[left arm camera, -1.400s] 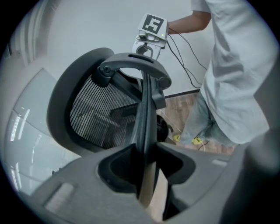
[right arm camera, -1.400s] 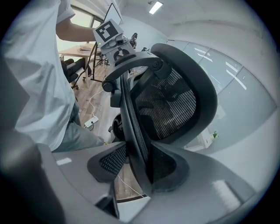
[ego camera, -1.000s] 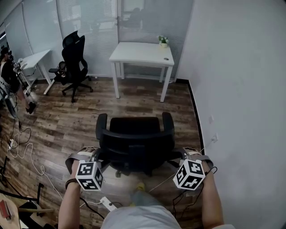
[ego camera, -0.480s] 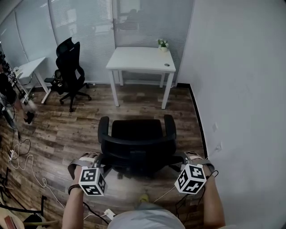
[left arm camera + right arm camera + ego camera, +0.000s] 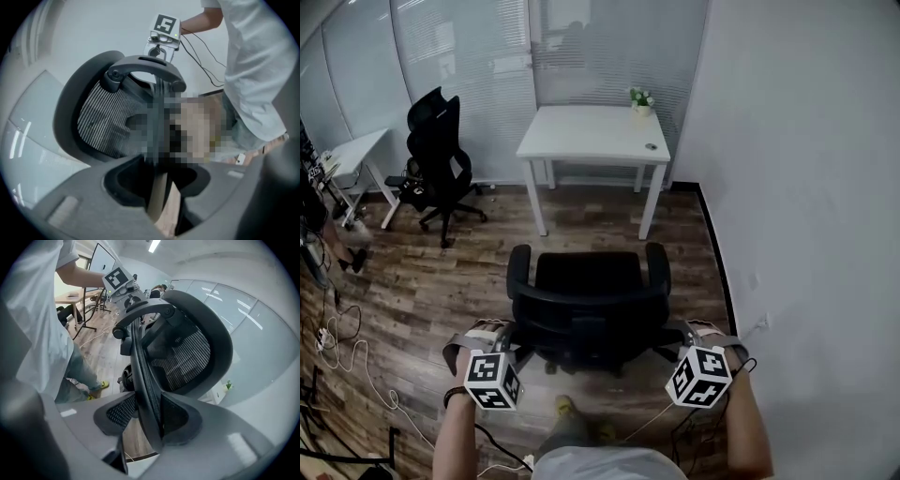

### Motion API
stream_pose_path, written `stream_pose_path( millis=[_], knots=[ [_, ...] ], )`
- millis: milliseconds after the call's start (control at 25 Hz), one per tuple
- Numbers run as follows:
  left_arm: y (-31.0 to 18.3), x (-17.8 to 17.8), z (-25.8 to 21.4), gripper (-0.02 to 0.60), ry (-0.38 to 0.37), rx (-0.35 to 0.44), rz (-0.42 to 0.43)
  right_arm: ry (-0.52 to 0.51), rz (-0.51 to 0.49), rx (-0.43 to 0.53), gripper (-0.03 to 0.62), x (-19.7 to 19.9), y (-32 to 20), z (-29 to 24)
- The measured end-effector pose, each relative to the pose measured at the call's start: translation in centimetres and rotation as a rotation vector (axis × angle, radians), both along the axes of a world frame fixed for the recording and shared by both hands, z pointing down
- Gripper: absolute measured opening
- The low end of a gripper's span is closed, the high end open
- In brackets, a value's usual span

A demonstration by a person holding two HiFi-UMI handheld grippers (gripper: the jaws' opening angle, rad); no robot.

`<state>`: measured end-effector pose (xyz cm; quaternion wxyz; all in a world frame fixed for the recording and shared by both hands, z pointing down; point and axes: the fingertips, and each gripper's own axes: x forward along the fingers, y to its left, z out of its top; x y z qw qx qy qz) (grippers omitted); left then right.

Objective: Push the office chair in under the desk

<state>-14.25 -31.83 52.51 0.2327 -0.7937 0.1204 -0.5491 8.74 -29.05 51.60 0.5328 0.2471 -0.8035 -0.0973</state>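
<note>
A black office chair (image 5: 586, 281) stands on the wood floor with its seat facing a white desk (image 5: 591, 131), a short gap in front of the desk. My left gripper (image 5: 508, 330) is at the left edge of the backrest and my right gripper (image 5: 675, 330) at the right edge. In the right gripper view, the right gripper (image 5: 147, 418) is shut on the backrest rim (image 5: 140, 357). In the left gripper view, the left gripper (image 5: 159, 183) has the rim (image 5: 140, 63) between its jaws, and they are opening slightly.
A second black chair (image 5: 436, 150) and another white desk (image 5: 352, 150) stand at the left. A small plant (image 5: 639, 97) sits on the task desk. A white wall (image 5: 797, 187) runs along the right. Cables (image 5: 337, 337) lie on the floor at the left.
The chair and both grippers have moved forward together, and the white desk now looks closer. The grips on the backrest edges look the same.
</note>
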Motion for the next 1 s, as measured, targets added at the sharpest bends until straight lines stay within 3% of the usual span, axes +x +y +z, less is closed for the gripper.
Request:
stream_pose_path(
  millis=[1000],
  knots=[
    [-31.0,0.9,-1.0,0.150,0.010,0.023,0.092,-0.003,0.121,0.000,0.173,0.6,-29.4,-0.9]
  ],
)
